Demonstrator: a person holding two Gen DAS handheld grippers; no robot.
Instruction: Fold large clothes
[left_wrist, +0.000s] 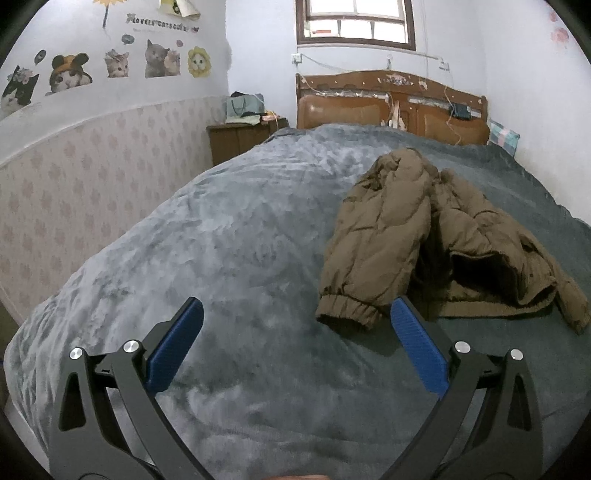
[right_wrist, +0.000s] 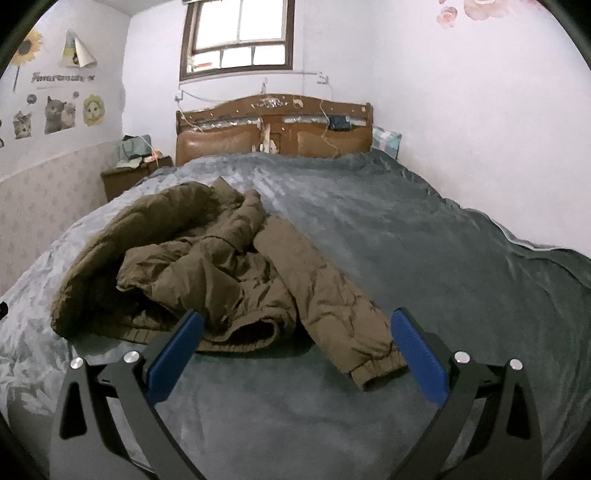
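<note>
A brown puffer jacket (left_wrist: 424, 236) lies crumpled on the grey bed cover (left_wrist: 221, 240), to the right in the left wrist view. It also shows in the right wrist view (right_wrist: 207, 266), left of centre. One sleeve cuff (left_wrist: 347, 312) lies near my left gripper (left_wrist: 295, 314), which is open and empty above the bed. My right gripper (right_wrist: 295, 325) is open and empty; the other sleeve cuff (right_wrist: 373, 369) lies between its blue pads (right_wrist: 417, 354).
A wooden headboard (right_wrist: 273, 129) stands at the far end under a window (right_wrist: 240, 37). A bedside cabinet (left_wrist: 240, 140) with bags stands at the back left. A checked pillow (right_wrist: 386, 142) leans at the back right. Walls flank the bed.
</note>
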